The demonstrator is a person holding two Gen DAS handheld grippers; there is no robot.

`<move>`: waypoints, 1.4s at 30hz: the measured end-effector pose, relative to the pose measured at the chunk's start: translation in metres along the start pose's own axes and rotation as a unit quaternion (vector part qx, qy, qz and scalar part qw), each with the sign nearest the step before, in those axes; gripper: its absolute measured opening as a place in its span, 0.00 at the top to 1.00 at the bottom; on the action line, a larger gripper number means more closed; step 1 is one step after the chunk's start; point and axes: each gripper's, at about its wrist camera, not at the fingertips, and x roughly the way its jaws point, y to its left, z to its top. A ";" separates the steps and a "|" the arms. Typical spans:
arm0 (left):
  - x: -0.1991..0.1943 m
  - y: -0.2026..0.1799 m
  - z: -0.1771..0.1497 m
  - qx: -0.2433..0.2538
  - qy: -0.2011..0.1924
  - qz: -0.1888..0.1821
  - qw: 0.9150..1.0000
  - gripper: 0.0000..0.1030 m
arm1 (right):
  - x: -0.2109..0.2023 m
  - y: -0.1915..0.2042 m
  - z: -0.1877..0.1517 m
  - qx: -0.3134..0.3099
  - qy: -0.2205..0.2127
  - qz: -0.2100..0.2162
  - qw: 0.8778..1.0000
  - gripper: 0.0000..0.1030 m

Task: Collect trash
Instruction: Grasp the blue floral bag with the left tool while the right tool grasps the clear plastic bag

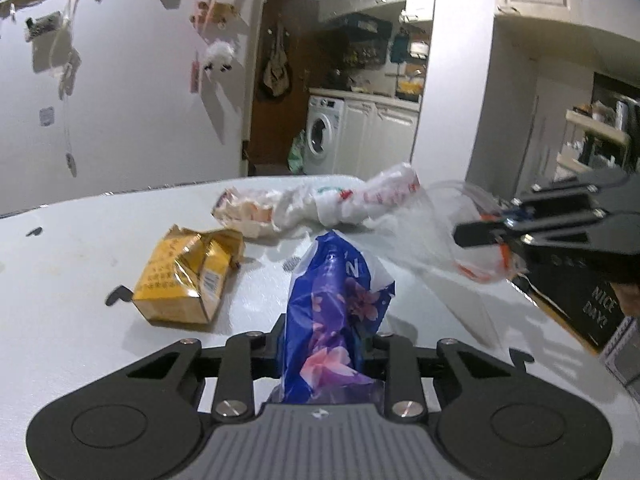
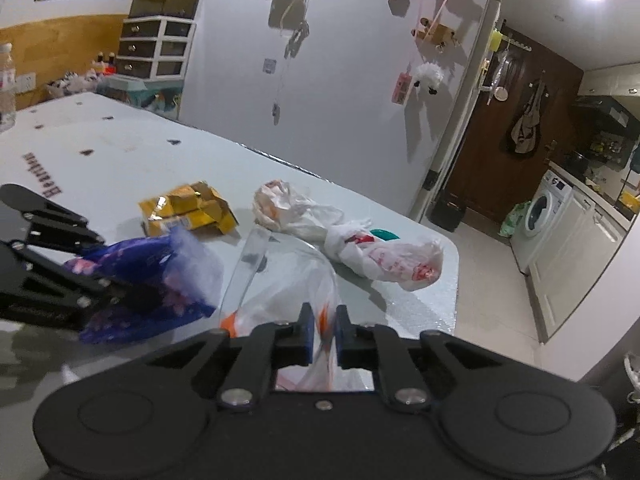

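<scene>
Gripping a blue flowered wrapper point(image 1: 332, 320), the left gripper point(image 1: 326, 350) is lifting it off the table point(image 1: 80, 264); the right gripper point(image 2: 322, 334) is pinching a clear bag point(image 2: 280, 292), probably to receive it. Beyond the wrapper, a knotted white bag point(image 1: 320, 204) and yellow carton point(image 1: 184, 276) are waiting, nothing blocking them.

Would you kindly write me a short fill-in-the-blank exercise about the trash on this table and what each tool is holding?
1. The left tool grips a ____ floral wrapper.
2. The right tool pinches a clear plastic ____.
3. The crushed carton lying on the table is ____.
4. The knotted white plastic bag lies ____ by either tool.

Missing words: blue; bag; yellow; untouched
</scene>
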 end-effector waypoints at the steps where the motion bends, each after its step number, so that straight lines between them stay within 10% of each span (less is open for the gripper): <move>1: -0.002 0.000 0.001 -0.002 -0.005 0.003 1.000 0.71 | -0.005 0.000 -0.001 0.005 -0.006 0.005 1.000 0.90; 17: -0.013 -0.031 -0.004 -0.029 -0.042 0.039 0.998 0.71 | -0.060 -0.015 -0.040 0.094 -0.056 0.029 0.994 0.91; 42: 0.016 -0.185 -0.010 -0.046 -0.065 0.032 0.996 0.70 | -0.139 -0.115 -0.132 0.188 -0.080 -0.037 0.978 0.91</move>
